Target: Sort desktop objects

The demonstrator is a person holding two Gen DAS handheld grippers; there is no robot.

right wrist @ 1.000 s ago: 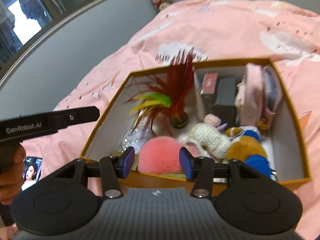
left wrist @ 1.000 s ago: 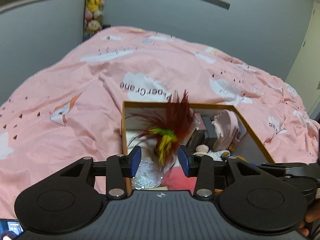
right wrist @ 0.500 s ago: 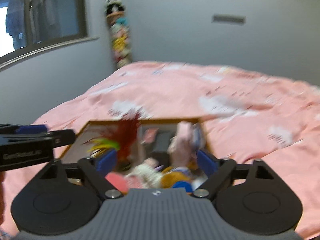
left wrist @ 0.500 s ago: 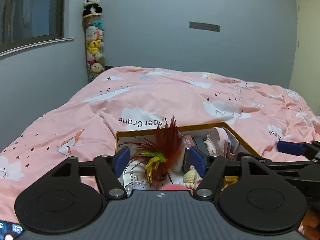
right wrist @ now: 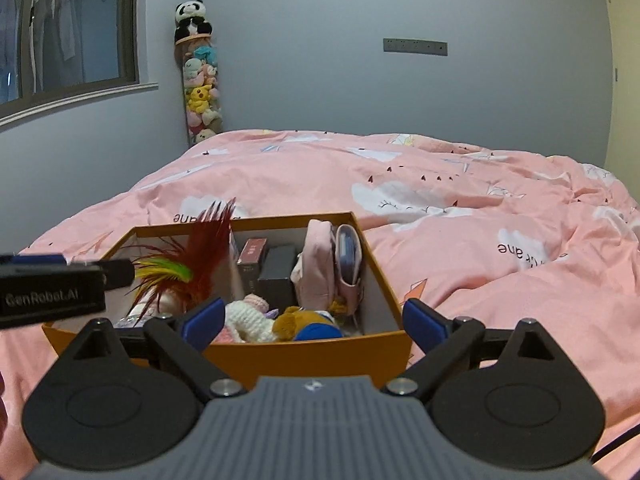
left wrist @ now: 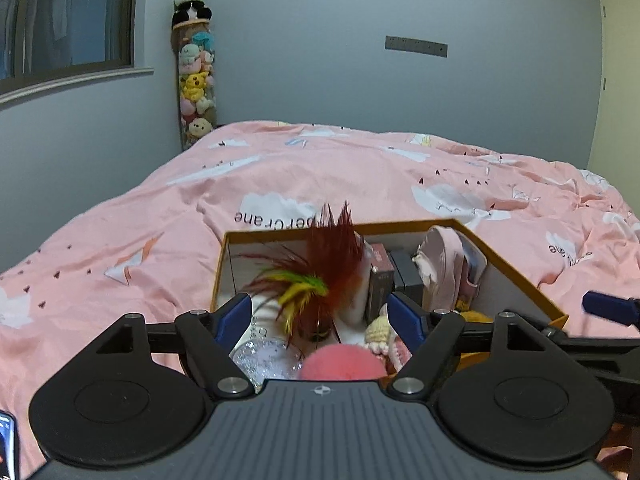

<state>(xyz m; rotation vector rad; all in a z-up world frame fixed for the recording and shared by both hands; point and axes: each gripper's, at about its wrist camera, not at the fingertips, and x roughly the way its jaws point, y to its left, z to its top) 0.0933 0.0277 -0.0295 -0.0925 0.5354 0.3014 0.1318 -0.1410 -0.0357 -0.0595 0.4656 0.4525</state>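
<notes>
An orange box (left wrist: 516, 268) (right wrist: 312, 354) sits on the pink bed, filled with objects. Inside are a red, yellow and green feather toy (left wrist: 328, 276) (right wrist: 192, 264), a pink pompom (left wrist: 340, 366), a clear glittery ball (left wrist: 262, 356), a crocheted doll (right wrist: 252, 320), a brown and blue plush (right wrist: 308, 322), a pink pouch (right wrist: 320, 268) and dark small boxes (right wrist: 278, 276). My left gripper (left wrist: 320, 318) is open and empty, at the box's near edge. My right gripper (right wrist: 316, 320) is open wide and empty, in front of the box.
The pink duvet (right wrist: 460, 216) spreads all around the box. A tall tube of plush toys (left wrist: 196, 80) with a panda on top stands in the far corner. A window (left wrist: 60, 20) is at the left. A phone (left wrist: 6, 440) lies at the lower left.
Both grippers have drawn back and tilted up from looking down into the box, and both have opened wider. The box's contents have not moved.
</notes>
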